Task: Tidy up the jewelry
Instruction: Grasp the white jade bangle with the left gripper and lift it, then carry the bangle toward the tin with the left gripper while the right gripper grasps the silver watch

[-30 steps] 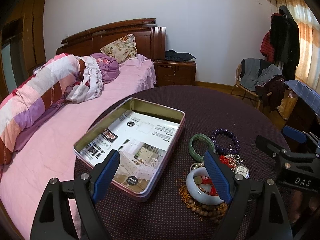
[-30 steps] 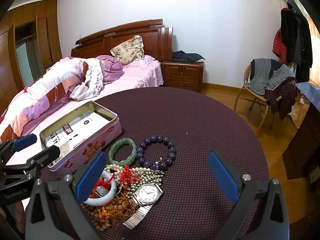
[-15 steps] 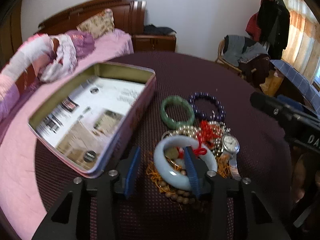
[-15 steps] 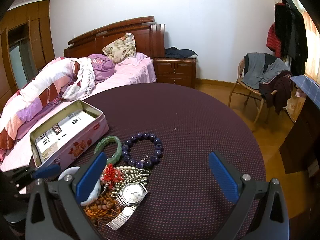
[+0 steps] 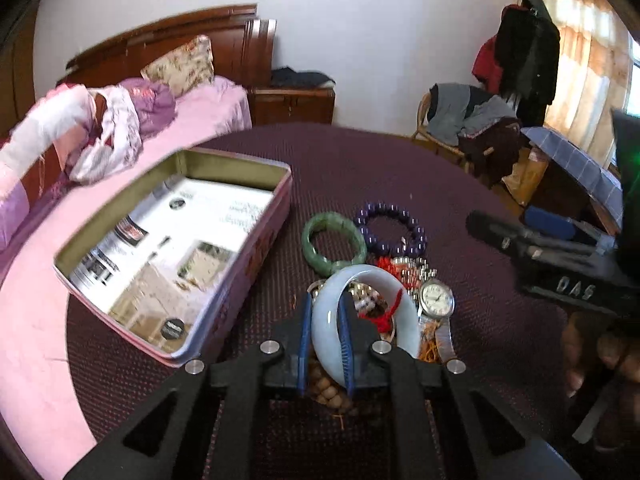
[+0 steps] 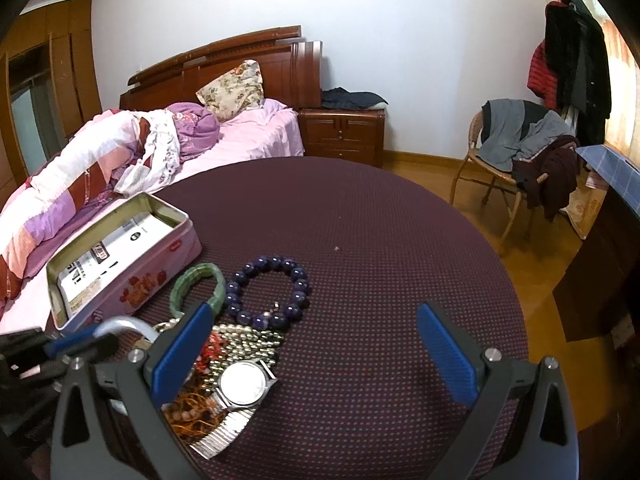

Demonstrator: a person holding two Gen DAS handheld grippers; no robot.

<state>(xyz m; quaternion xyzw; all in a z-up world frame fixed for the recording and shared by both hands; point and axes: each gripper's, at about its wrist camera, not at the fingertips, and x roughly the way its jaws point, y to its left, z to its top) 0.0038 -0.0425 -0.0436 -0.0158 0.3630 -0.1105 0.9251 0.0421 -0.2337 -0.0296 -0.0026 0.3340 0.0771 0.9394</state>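
My left gripper is shut on the near rim of a pale blue-white bangle, lifted above a pile of jewelry on the round table. The pile holds a green jade bangle, a purple bead bracelet, a silver watch, pearls, red cord and brown beads. An open pink tin box lined with printed paper lies left of the pile. My right gripper is open and empty above the table, right of the watch and the purple bracelet.
The round table has a dark purple dotted cloth. A bed with pink bedding stands behind it at left, a nightstand in the middle, and a chair with clothes at right.
My left gripper went from open above the pile to shut on the pale bangle's rim and has raised it. My right gripper stayed open and shifted slightly.
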